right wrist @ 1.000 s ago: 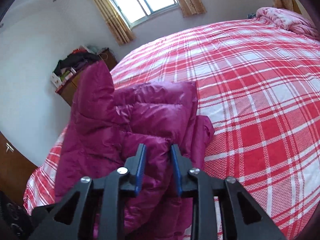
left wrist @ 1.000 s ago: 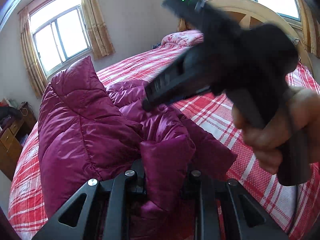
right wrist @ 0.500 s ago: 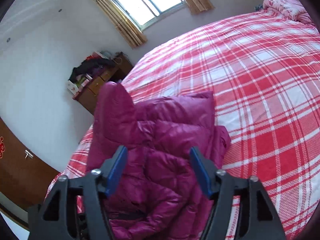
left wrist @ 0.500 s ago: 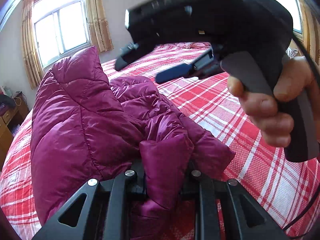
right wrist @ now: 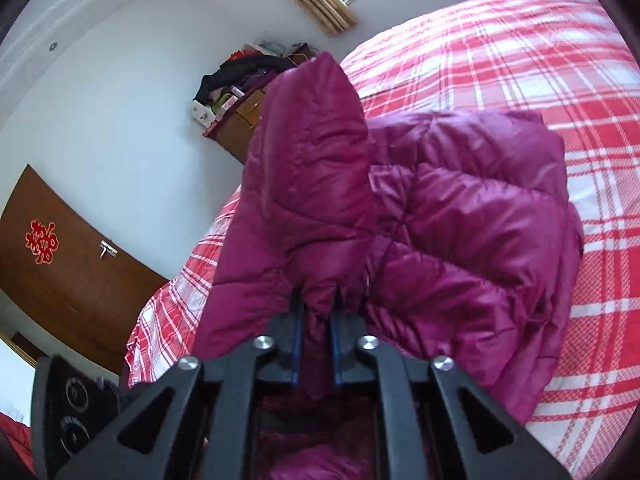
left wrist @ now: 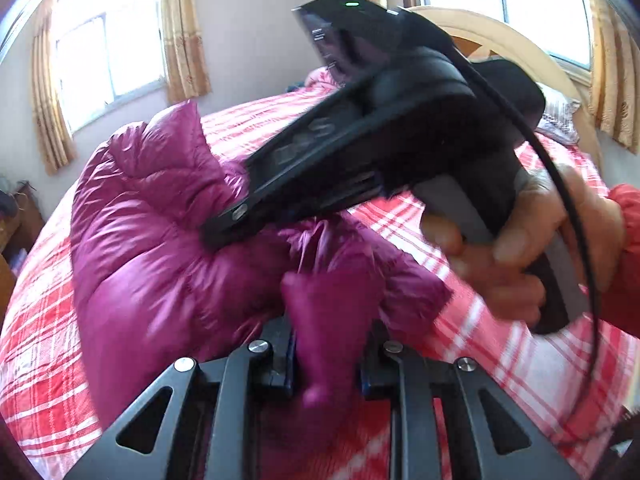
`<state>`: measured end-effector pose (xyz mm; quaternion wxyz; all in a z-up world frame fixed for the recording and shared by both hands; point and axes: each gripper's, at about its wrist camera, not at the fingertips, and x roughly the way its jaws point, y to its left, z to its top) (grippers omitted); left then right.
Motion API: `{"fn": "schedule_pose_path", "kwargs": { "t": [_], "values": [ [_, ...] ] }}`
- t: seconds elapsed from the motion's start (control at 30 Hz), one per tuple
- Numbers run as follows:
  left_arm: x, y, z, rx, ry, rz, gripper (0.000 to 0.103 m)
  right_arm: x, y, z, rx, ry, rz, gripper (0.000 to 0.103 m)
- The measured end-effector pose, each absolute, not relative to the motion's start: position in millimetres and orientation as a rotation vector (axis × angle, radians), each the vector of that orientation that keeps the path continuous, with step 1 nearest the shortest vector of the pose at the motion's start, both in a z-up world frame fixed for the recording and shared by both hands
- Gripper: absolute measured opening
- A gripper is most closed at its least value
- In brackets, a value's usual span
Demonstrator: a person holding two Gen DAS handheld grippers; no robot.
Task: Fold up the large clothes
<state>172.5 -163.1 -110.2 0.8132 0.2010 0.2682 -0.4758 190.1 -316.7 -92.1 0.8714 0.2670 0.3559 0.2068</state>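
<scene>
A magenta puffer jacket (left wrist: 160,248) lies bunched on the red plaid bed (left wrist: 500,364); it also shows in the right wrist view (right wrist: 460,216). My left gripper (left wrist: 326,344) is shut on a thick fold of the jacket at the near edge. My right gripper (right wrist: 316,316) is shut on another fold of the jacket near its raised hood part (right wrist: 316,128). In the left wrist view the right gripper's black body (left wrist: 380,132) reaches across from the right, held by a hand (left wrist: 532,248), its tips in the jacket.
A wooden headboard (left wrist: 500,40) and a pillow (left wrist: 558,116) are at the bed's far end. A wooden dresser (right wrist: 240,120) piled with clothes stands beside the bed by the wall. A brown door (right wrist: 68,256) is at left. Curtained windows (left wrist: 108,64) lie behind.
My right gripper opened half a second ago, moved left along the jacket and has now shut on a fold near the hood. My left gripper kept its hold.
</scene>
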Motion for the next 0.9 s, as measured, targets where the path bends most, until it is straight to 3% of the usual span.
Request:
{"fn": "schedule_pose_path", "kwargs": {
  "t": [0.07, 0.13, 0.2, 0.43, 0.6, 0.9],
  "values": [
    [170, -143, -98, 0.420, 0.552, -1.039, 0.035, 180, -325, -82, 0.576, 0.688, 0.417, 0.010],
    [167, -121, -83, 0.394, 0.500, -1.042, 0.053, 169, -333, -81, 0.594, 0.650, 0.397, 0.010],
    [171, -99, -66, 0.335, 0.450, -0.998, 0.058, 163, -340, -81, 0.600, 0.639, 0.367, 0.010],
    [245, -75, -44, 0.101, 0.534, -0.745, 0.060, 152, -354, -114, 0.675, 0.669, 0.274, 0.010],
    [277, -105, -66, 0.164, 0.639, -0.552, 0.060, 143, -358, -122, 0.662, 0.678, 0.227, 0.010],
    [281, -141, -97, 0.296, 0.631, -0.456, 0.060, 151, -368, -143, 0.702, 0.733, 0.201, 0.008]
  ]
}}
